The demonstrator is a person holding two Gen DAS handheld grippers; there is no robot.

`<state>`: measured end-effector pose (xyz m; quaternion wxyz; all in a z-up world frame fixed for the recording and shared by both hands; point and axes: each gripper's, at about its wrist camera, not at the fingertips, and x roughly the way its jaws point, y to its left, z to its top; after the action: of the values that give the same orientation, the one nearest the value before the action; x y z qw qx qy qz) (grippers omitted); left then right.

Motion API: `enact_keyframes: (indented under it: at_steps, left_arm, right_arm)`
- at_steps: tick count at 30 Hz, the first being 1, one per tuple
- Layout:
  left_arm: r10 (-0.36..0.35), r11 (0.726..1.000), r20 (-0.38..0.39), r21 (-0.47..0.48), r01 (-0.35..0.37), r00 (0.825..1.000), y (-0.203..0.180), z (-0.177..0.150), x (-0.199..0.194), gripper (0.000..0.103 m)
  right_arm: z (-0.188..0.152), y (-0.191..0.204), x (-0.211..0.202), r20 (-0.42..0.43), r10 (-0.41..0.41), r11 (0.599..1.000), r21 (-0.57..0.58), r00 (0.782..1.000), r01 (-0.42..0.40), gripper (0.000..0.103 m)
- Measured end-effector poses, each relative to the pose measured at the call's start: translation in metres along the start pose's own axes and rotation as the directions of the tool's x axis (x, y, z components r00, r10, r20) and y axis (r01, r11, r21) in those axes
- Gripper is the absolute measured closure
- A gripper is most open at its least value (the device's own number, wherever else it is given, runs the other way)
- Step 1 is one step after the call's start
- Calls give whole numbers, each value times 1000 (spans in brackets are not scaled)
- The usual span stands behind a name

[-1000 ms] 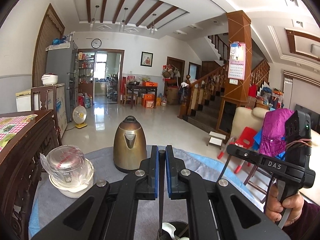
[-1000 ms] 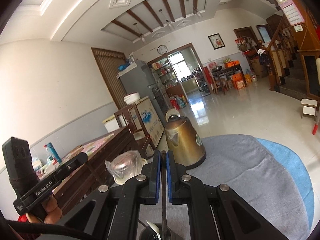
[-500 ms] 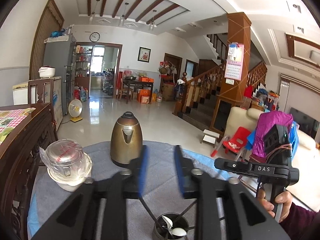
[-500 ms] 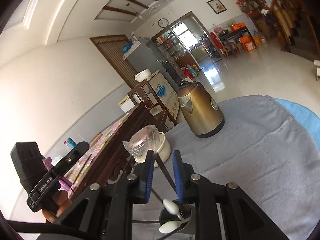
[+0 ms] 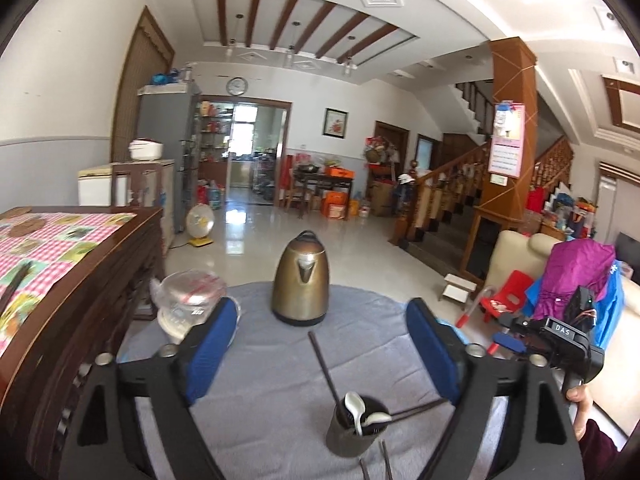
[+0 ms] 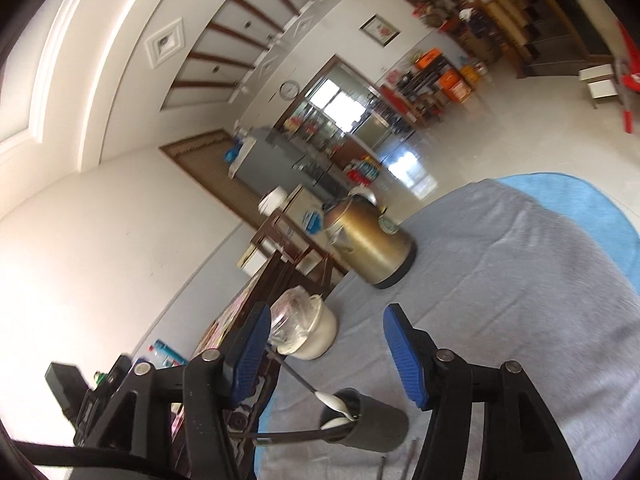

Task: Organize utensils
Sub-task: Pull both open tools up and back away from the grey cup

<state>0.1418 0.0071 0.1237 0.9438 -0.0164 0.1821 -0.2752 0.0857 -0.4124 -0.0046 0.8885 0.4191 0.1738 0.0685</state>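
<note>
A dark cup stands on the grey cloth with white spoons and dark chopsticks leaning out of it. My left gripper hovers behind and above the cup. Its jaws are opening wide, and nothing is pressed between the blue pads. In the right wrist view the cup lies low in the middle, spoons at its rim. My right gripper is tilted and its jaws are opening. One chopstick runs loose past its left pad. The right gripper shows at the right, held by a hand.
A brass-coloured kettle stands at the far side of the cloth-covered table. A plastic-wrapped white pot sits at the left. Loose chopsticks lie in front of the cup. A dark wooden table with a checked cloth borders the left.
Both grippers were shut, each on a thin chopstick, and now stand open. The chopsticks rest in the cup. Both grippers have pulled back from it, and the right one has rolled.
</note>
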Motion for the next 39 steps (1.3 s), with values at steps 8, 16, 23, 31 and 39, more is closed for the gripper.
enact_keyframes:
  at_steps: [8,16,23,31,39]
  left_arm:
    - [142,989,-119,63,-135,983,-36,-39,-18,8]
    - [272,950,-154,198,-240,950,-81,-75,-26,8]
    - [322,933,-138,214,-289,937,-93,-88,-47,8]
    - [366,914,-101,227,-337,925,-99,-88,-74,8]
    - [422,888,-95,244,-390,902,-98,-91,-100,8]
  right_arm:
    - [-18,-5,-35,6,-37,999,21,999,36,41]
    - [-50,11,-68,-16,-55,998,-32,998,55,41]
    - [-77,29,-91,-33,-76,991,-113,997,71,41]
    - [-90,50,-112,-26,-55,988,-148,998,50,41]
    - [-101,76,-128,-27,-32,983,-184,999,27,41]
